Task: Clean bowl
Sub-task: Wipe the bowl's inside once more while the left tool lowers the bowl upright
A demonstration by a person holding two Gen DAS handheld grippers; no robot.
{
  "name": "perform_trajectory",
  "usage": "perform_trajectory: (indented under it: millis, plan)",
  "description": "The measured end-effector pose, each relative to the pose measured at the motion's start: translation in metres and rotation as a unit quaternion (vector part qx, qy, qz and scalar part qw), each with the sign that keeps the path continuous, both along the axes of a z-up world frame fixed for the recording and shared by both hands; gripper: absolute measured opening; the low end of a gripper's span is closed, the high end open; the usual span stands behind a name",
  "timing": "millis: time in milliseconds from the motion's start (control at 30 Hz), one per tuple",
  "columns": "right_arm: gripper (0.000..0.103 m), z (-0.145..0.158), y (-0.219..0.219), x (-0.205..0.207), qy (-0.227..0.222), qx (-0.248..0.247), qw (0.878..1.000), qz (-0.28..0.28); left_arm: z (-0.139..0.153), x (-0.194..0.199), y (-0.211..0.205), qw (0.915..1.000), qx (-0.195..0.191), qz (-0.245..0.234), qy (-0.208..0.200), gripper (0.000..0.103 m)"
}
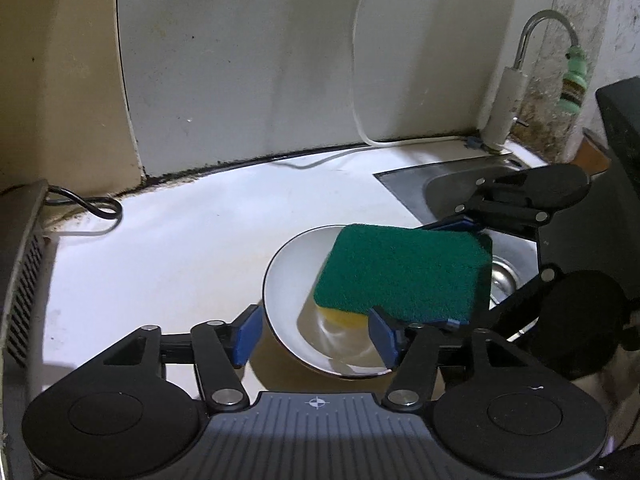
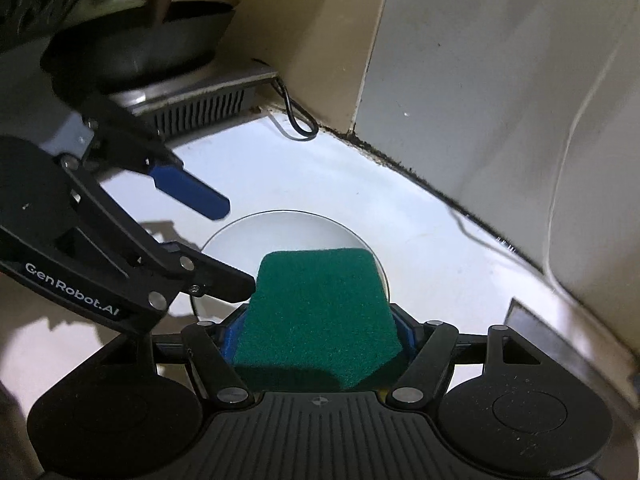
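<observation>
Right gripper (image 2: 320, 330) clamped on sponge (image 2: 316, 312) over bowl (image 1: 288, 280) beside sink (image 1: 440, 184) edge; left gripper (image 1: 316, 334) open, straddling bowl rim, holding nothing.

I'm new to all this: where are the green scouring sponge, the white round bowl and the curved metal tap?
green scouring sponge (image 2: 316, 312): right wrist view, top face.
white round bowl (image 1: 292, 280): left wrist view, inner wall.
curved metal tap (image 1: 540, 20): left wrist view, arch.

"GenRobot.AI" is being shown in white lettering on the black arm of the left gripper (image 2: 224, 240), as seen from the right wrist view. No other text, label or number is being made out anywhere.
</observation>
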State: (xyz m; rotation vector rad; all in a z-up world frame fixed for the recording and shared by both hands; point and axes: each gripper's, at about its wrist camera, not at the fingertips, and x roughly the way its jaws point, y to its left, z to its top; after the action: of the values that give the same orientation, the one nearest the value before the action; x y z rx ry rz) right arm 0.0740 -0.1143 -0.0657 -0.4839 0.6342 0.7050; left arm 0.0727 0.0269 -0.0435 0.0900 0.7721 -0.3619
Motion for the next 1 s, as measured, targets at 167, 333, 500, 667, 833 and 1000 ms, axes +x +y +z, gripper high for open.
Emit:
perform_trajectory:
  millis: [167, 333, 500, 667, 833, 1000]
  plan:
    - [0.07, -0.003, -0.004, -0.009, -0.012, 0.0, 1.0, -0.008, 0.0, -0.002, 0.003, 0.9999, -0.001, 0.011, -0.005, 0.081]
    - [0.07, 0.002, -0.016, -0.018, -0.009, 0.017, 1.0, -0.022, 0.005, -0.007, 0.002, 0.9999, 0.0, 0.006, -0.011, 0.088]
    - [0.07, 0.007, -0.033, -0.026, -0.009, 0.04, 0.998, -0.051, 0.009, -0.01, 0.001, 0.9999, 0.004, 0.004, -0.016, 0.092]
    - [0.07, 0.011, -0.049, -0.028, -0.008, 0.068, 0.994, -0.086, 0.01, -0.011, 0.001, 0.9998, 0.007, 0.002, -0.017, 0.094]
    - [0.07, 0.019, -0.074, -0.022, -0.001, 0.124, 0.982, -0.142, 0.009, -0.009, 0.001, 0.9997, 0.015, 0.004, -0.019, 0.094]
    - [0.07, 0.016, -0.097, -0.005, 0.014, 0.162, 0.966, -0.203, 0.011, 0.001, 0.011, 0.9993, 0.006, 0.027, -0.024, 0.094]
